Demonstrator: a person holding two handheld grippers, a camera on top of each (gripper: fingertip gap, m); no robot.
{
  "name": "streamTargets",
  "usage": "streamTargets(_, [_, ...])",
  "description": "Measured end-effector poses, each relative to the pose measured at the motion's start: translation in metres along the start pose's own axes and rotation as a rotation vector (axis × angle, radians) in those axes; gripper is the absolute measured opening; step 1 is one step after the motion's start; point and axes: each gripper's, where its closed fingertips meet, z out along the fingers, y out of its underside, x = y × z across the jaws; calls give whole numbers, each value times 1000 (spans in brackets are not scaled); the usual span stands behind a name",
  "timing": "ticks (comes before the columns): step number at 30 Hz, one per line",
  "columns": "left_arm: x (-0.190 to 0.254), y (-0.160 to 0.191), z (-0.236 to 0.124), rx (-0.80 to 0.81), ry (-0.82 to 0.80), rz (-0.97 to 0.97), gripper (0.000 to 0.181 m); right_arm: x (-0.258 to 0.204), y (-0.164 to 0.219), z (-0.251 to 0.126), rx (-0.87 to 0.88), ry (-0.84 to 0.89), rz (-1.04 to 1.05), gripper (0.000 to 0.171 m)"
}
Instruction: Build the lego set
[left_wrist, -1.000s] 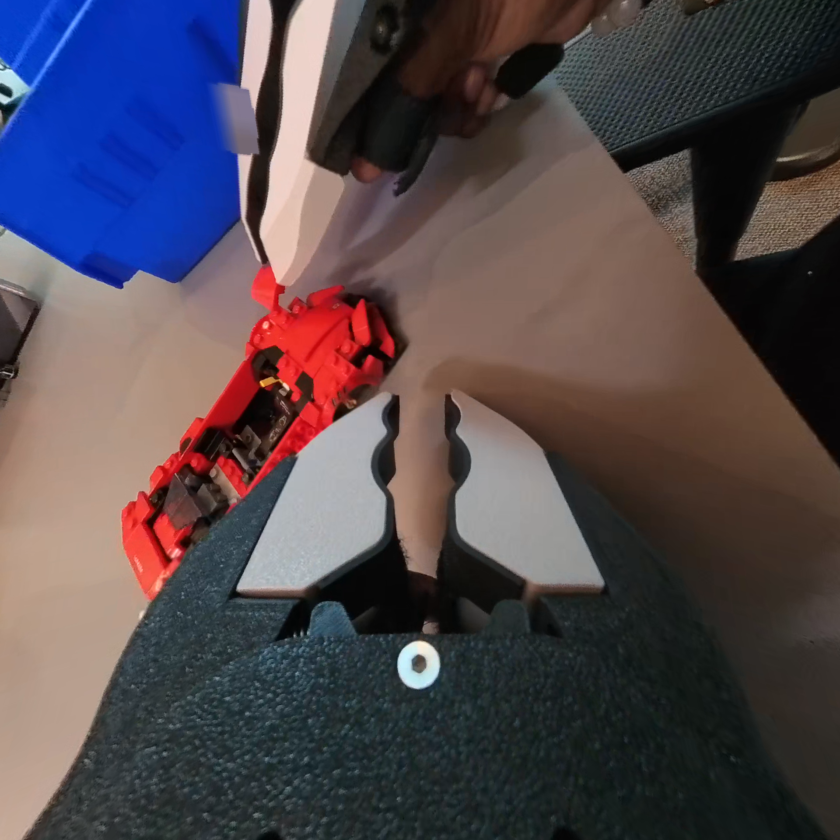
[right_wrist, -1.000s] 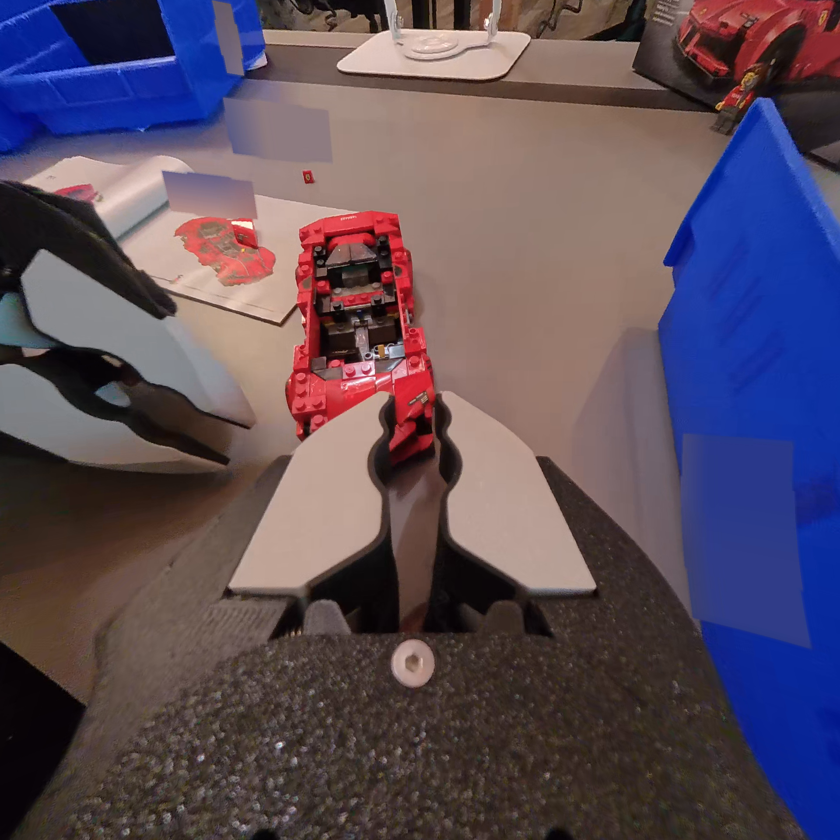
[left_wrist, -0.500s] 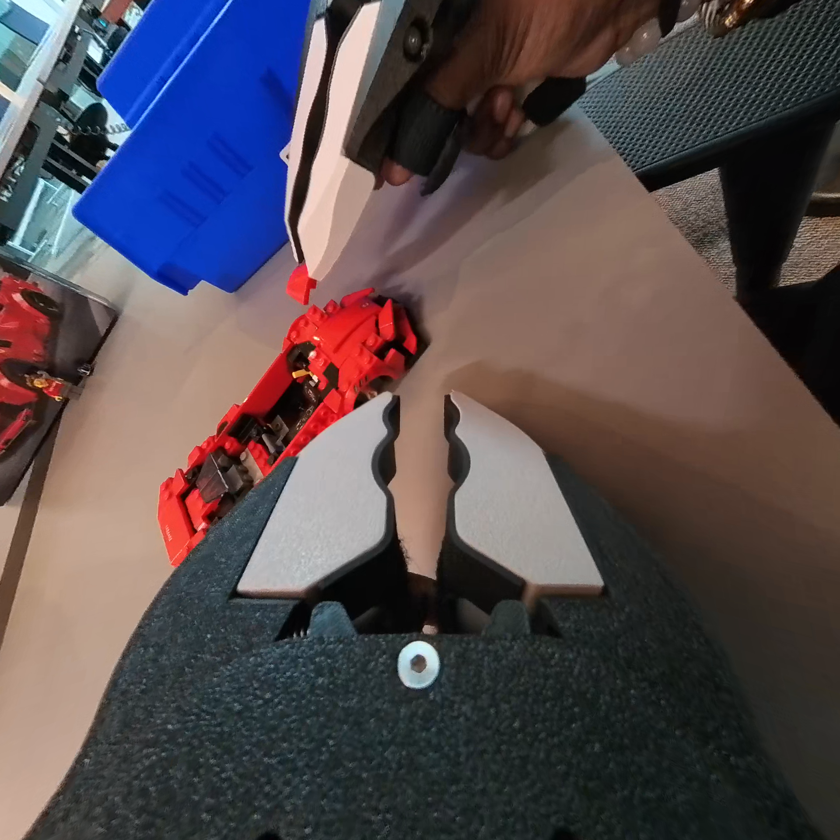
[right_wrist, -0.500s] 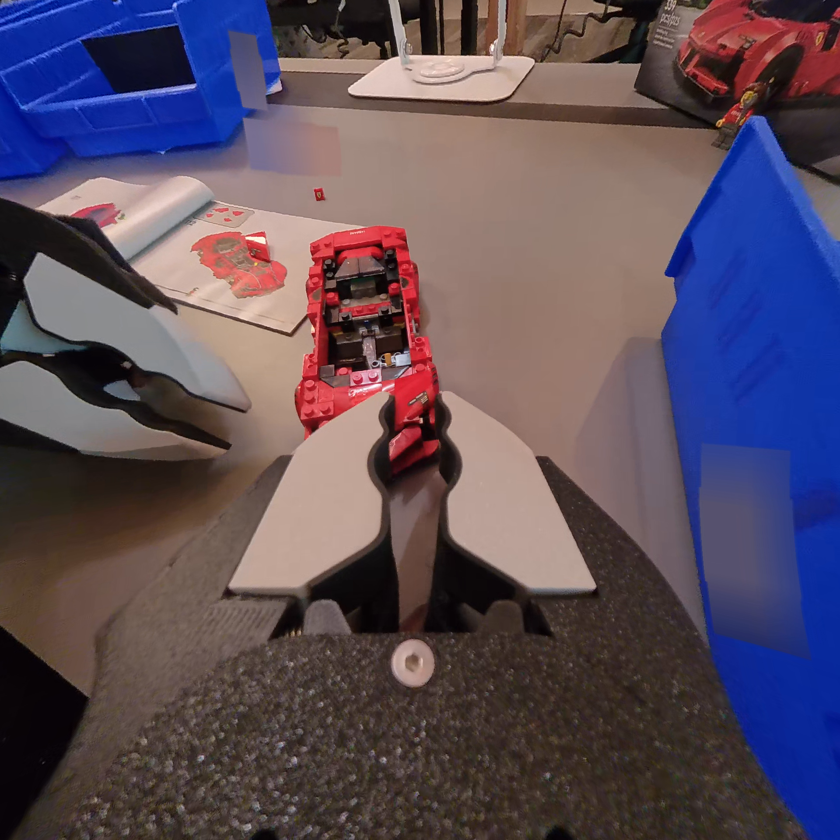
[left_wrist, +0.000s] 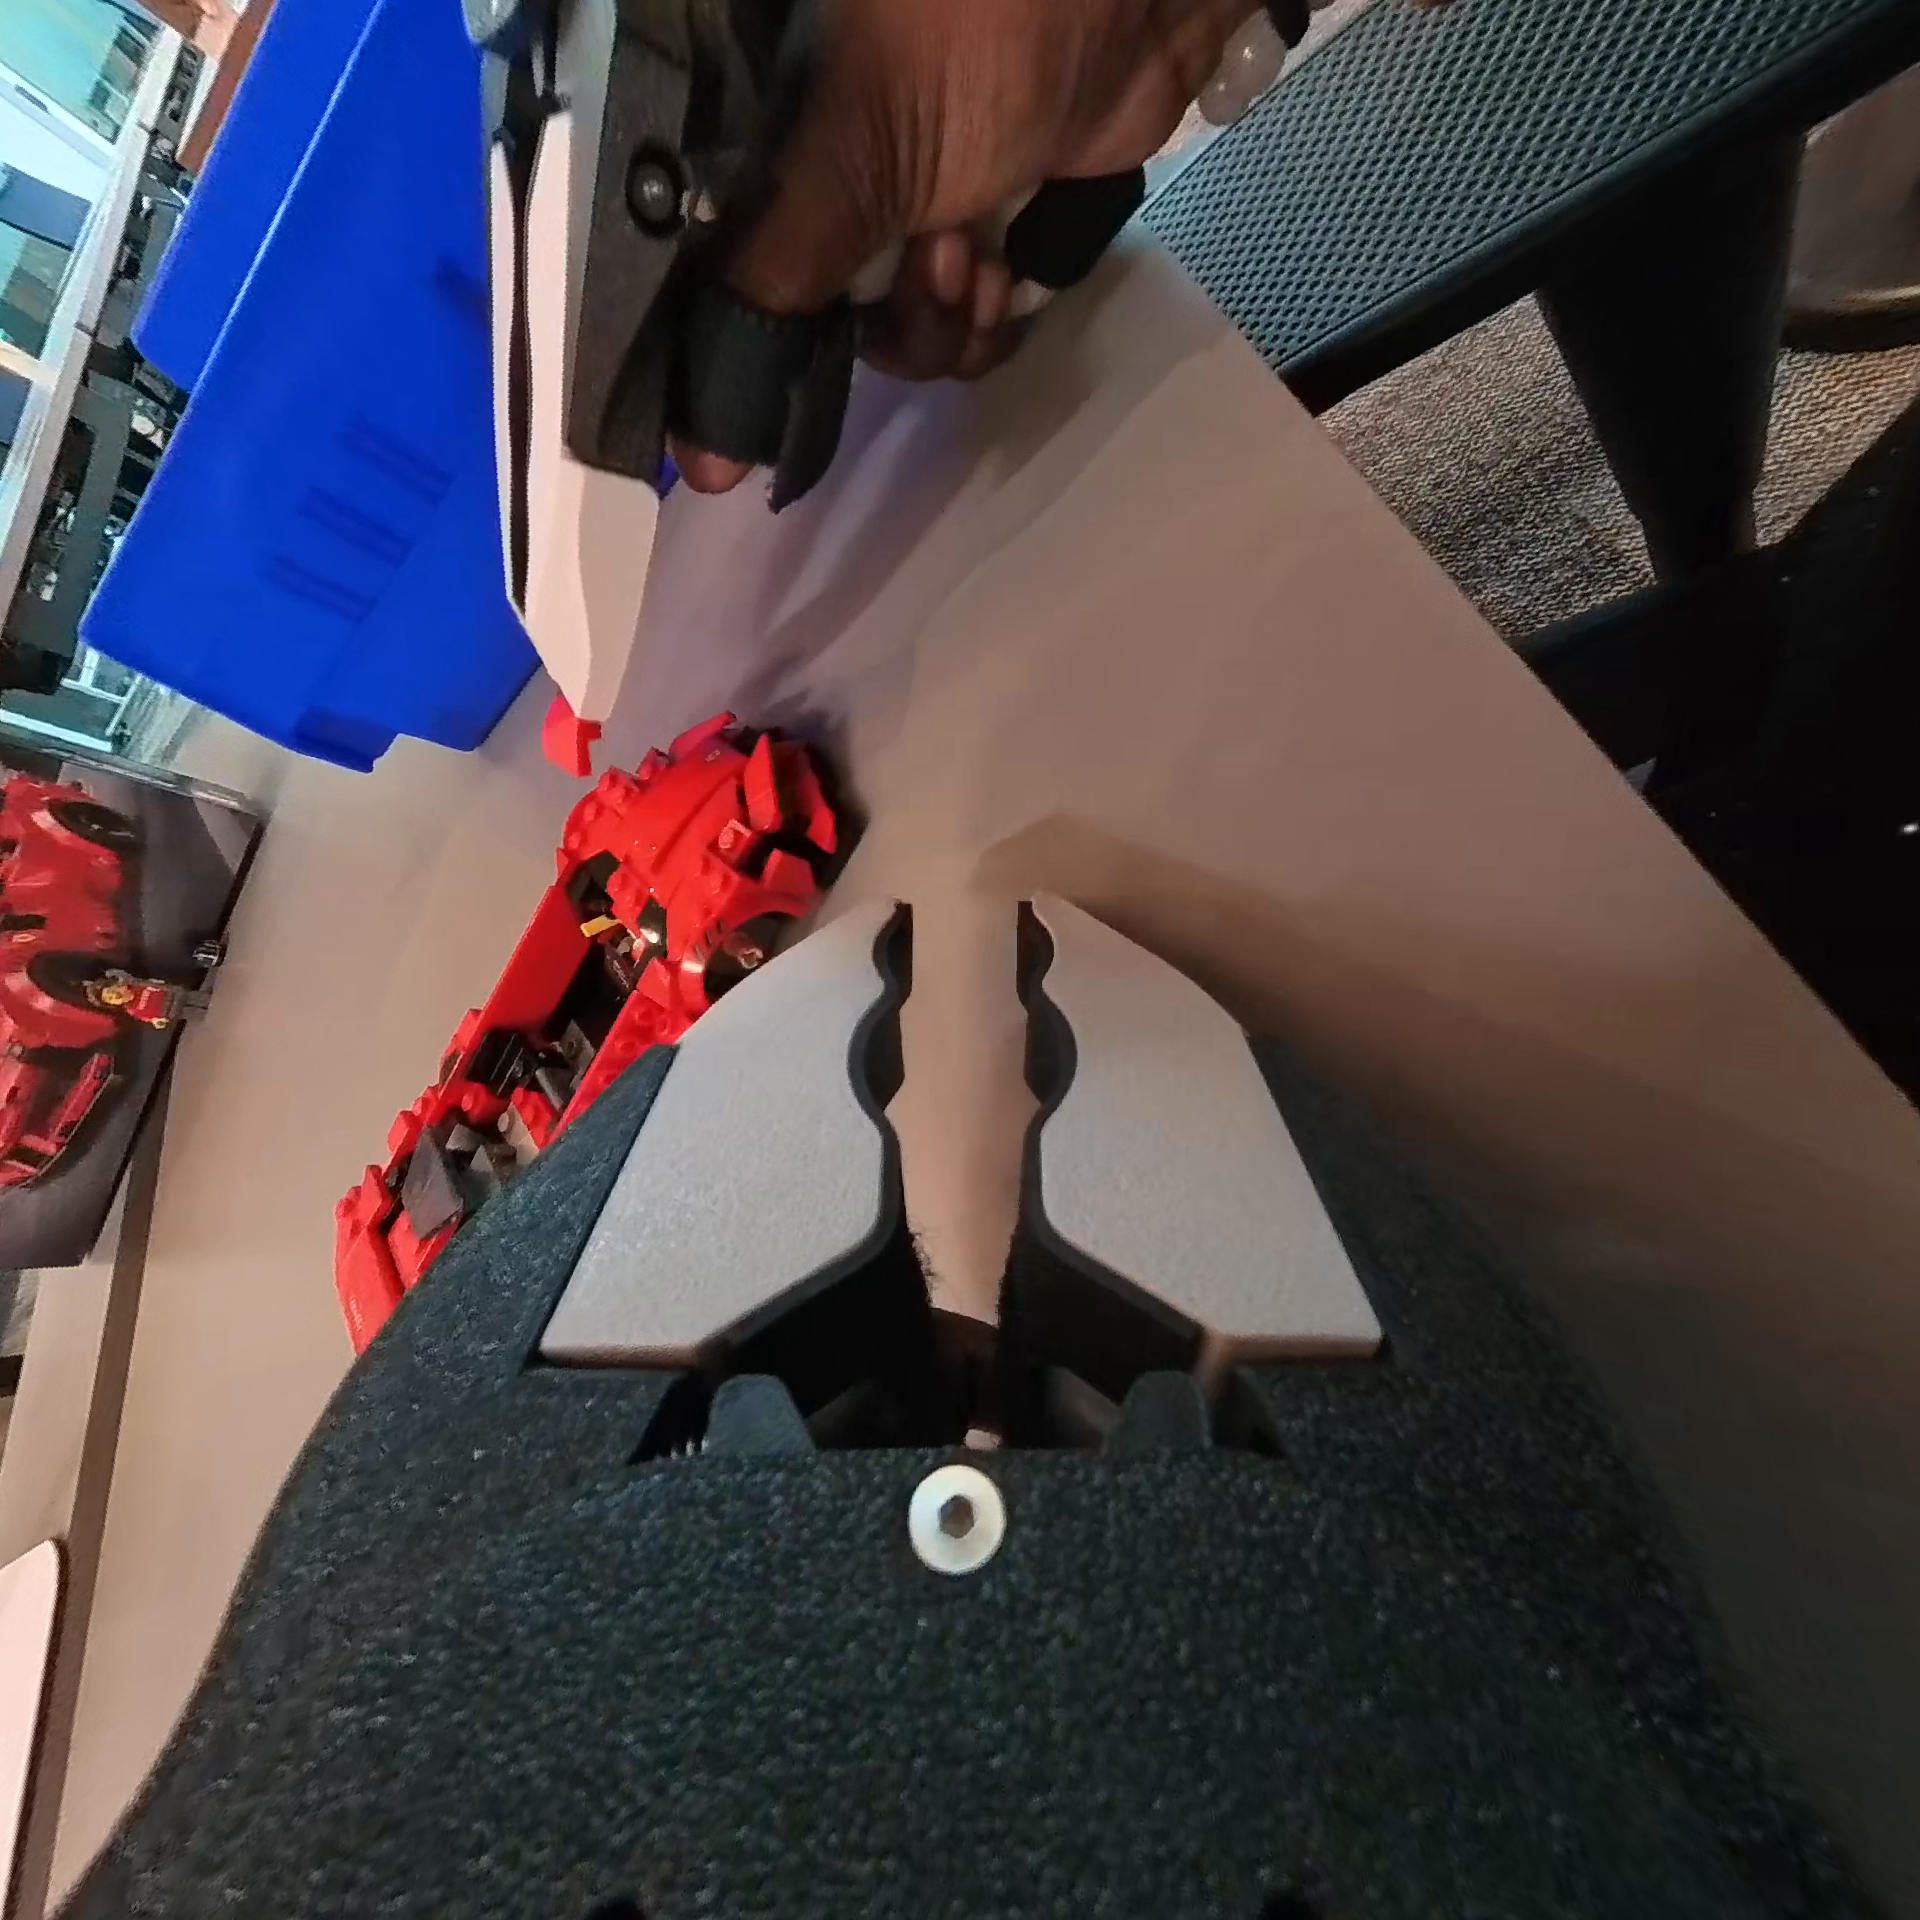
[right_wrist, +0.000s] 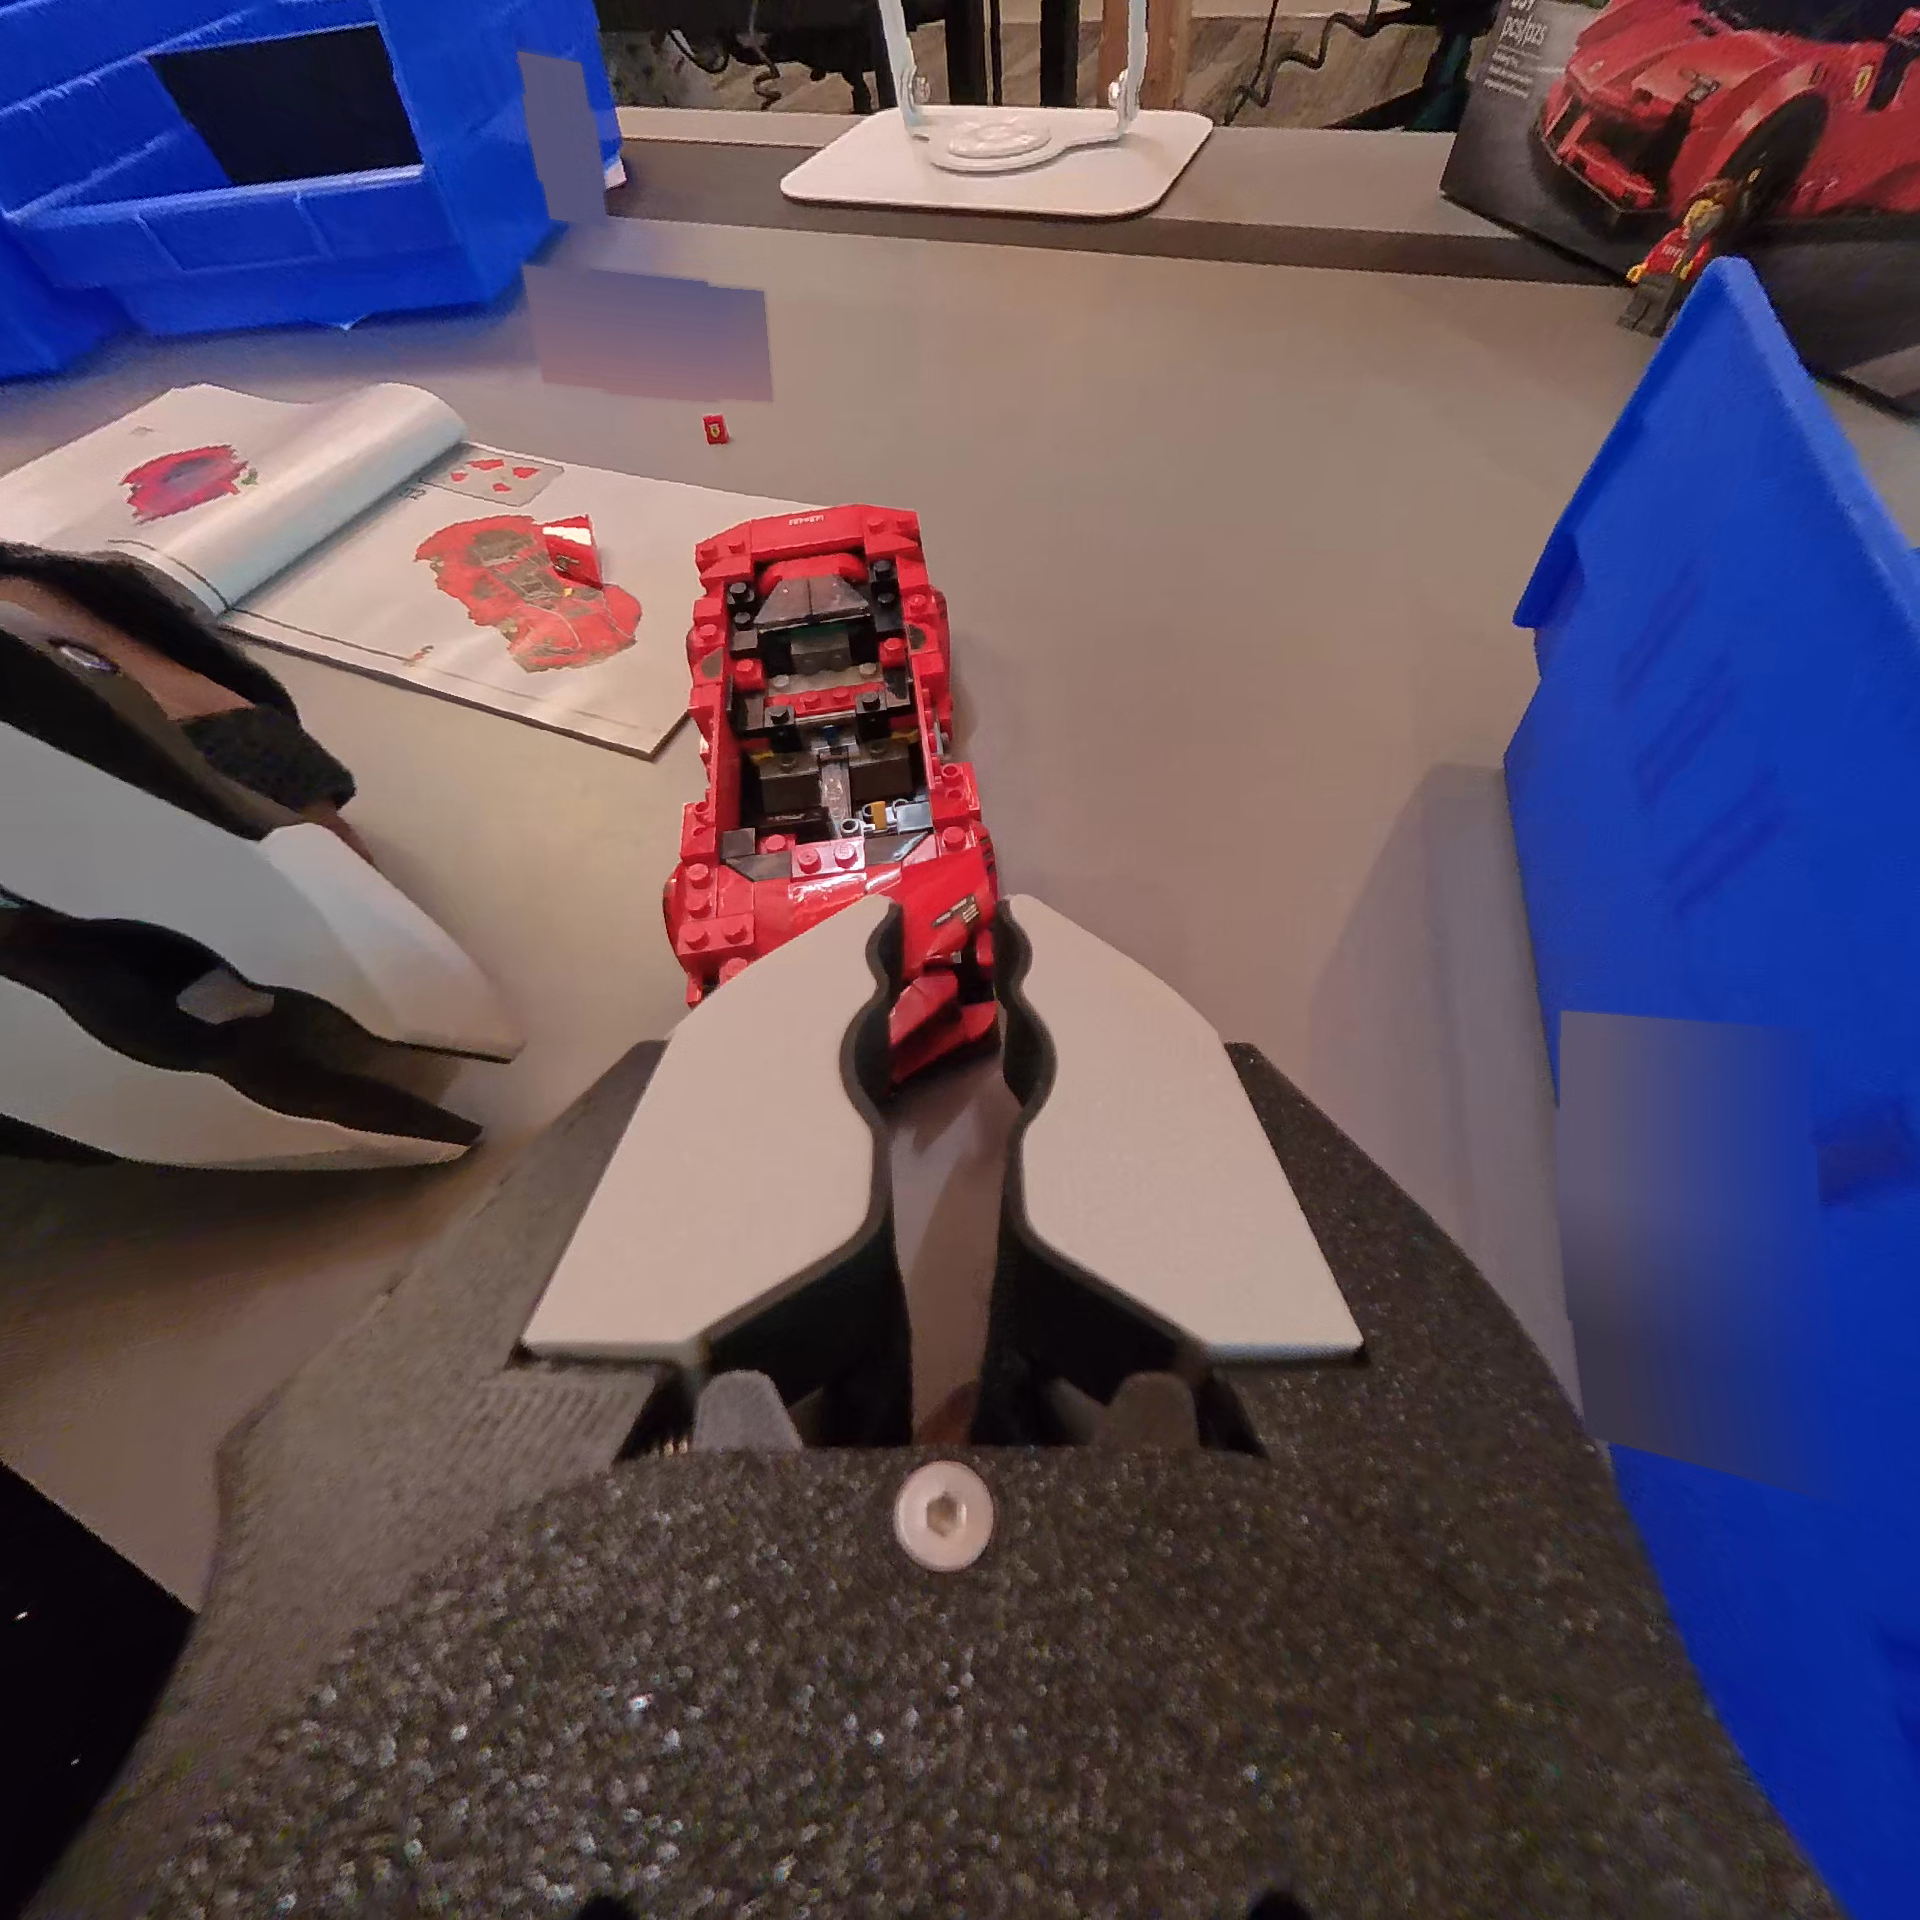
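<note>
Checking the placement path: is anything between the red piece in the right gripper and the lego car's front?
Nothing visible. The red piece, pinched by the right gripper, hangs right by the front of the lego car; the left gripper sits aside.

- Car (right_wrist: 831, 748) on tabletop (right_wrist: 1195, 582), centre.
- Booklet (right_wrist: 343, 551) left of car, just beside it.
- Bin (right_wrist: 1745, 831) right of car.
- Box (right_wrist: 1714, 114) behind the bin.

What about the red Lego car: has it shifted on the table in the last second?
No. In the right wrist view the red Lego car still sits just right of the near corner of the open booklet, pointing the same way.
</note>
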Motion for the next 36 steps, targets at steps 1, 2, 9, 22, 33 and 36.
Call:
streamTargets(1, [-1,0,0,-1,-1,-6,19,0,0,0,1,-1,1,16])
streamTargets(2, [-2,1,-1,1,0,-16,19,0,0,0,0,-1,1,16])
streamTargets(9, [-6,3,-3,-1,-12,-38,20,0,0,0,-4,13,-15,16])
streamTargets(22, [-7,7,0,-11,0,-66,20,0,7,-3,-37,-19,31,16])
streamTargets(33, [-8,8,1,-6,7,-86,19,-1,7,7,-69,1,10,16])
streamTargets(36, [-9,9,0,-8,6,-87,19,-1,9,8,-87,14,-4,16])
